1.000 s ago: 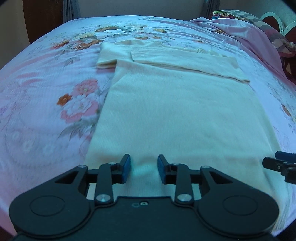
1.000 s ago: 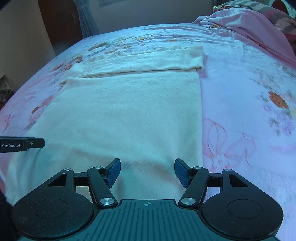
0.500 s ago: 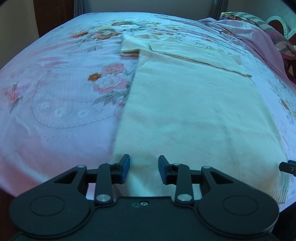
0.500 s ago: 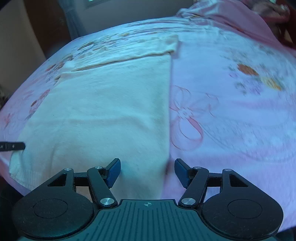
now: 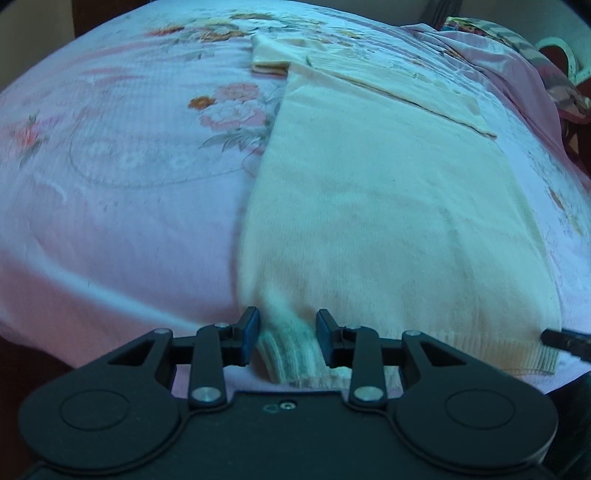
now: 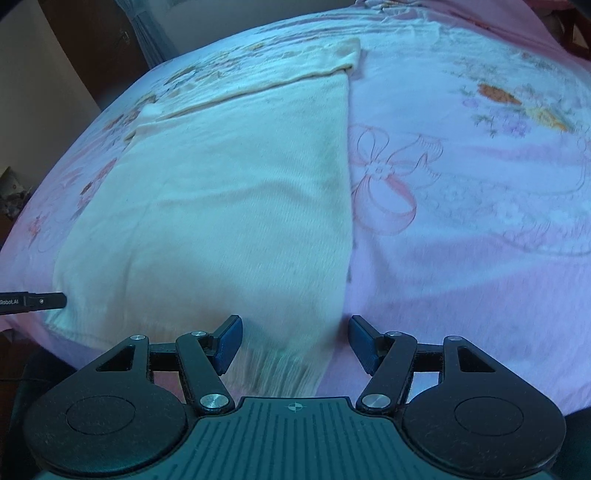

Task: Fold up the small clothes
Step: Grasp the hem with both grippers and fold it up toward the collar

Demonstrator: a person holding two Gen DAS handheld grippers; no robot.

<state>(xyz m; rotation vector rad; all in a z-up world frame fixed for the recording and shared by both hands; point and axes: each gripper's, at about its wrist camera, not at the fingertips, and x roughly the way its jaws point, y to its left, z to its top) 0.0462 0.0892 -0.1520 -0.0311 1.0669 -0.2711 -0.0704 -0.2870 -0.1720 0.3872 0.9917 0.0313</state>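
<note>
The cream sweater [image 5: 388, 206] lies flat on the bed [image 5: 122, 192], its ribbed hem at the near edge of the mattress and its sleeves folded across the far, shoulder end. That layout suits a fold from hem toward shoulders, and each tool is placed at a hem corner for it.

Nearest, the left tongs [image 5: 286, 334] stand apart over the sweater's left hem corner; the ribbing shows between the blue pads, but I see no pad pressing on it, so nothing looks clamped. The right tongs [image 6: 293, 339] stand wider apart over the right hem corner, the ribbed edge and the sweater's side edge lying between the pads, again not gripped. In each wrist view the tip of the other tool shows at the opposite hem corner, so the pair brackets the hem.

Beyond the hem, the body of the sweater is smooth with only light ripples. Either side of it the floral pink sheet is bare, so nothing blocks a lift. Past the sweater's shoulder end, to its right, a rumpled pink blanket [image 5: 517, 74] and patterned pillows [image 5: 498, 31] sit well apart from it; they should not interfere. The hem lying at the mattress edge is the likely nuisance, as it may slip off.
</note>
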